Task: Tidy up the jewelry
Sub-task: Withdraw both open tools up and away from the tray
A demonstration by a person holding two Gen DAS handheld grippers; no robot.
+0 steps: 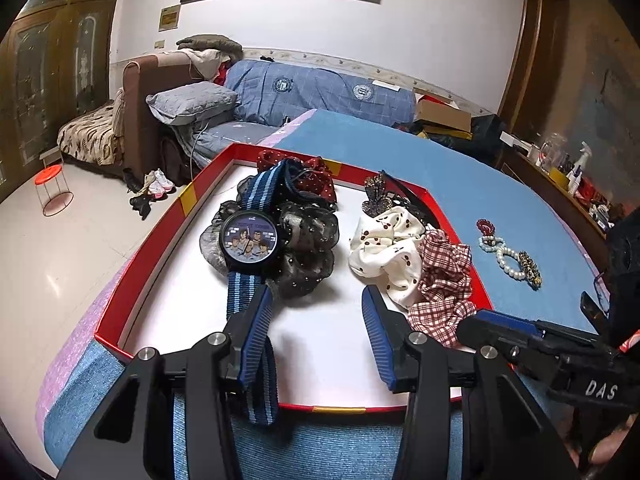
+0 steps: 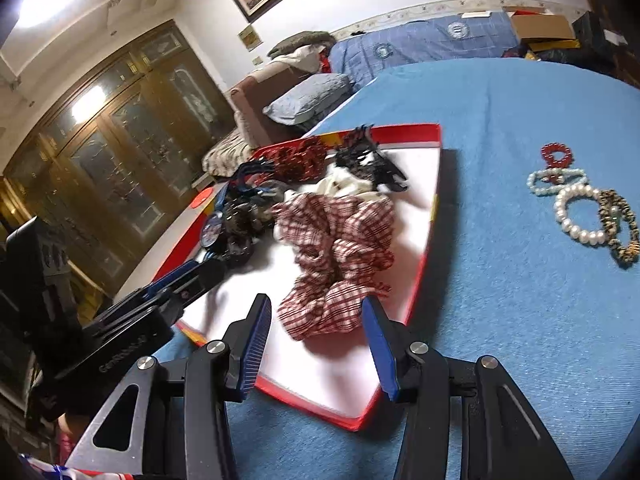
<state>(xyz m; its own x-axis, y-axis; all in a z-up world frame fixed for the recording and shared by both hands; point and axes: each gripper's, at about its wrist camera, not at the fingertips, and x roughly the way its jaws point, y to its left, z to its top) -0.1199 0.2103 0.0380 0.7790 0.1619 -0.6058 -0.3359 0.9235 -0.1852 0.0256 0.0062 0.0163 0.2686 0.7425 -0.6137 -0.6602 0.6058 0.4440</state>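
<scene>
While both claws stood wide and empty, left claw (image 1: 316, 320) hung over red tray (image 1: 160, 236), right claw (image 2: 316, 320) beside plaid scrunchie (image 2: 336, 256) in tray. Pearl bracelet (image 2: 580, 216) lay on bench (image 2: 500, 320), well apart: judged light, slippery, beads rolling; best pinched across strand.

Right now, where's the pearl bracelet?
The pearl bracelet lies on the blue cloth outside the red tray, to its right, touching a leopard-print hair tie and a smaller pale bead bracelet.
</scene>
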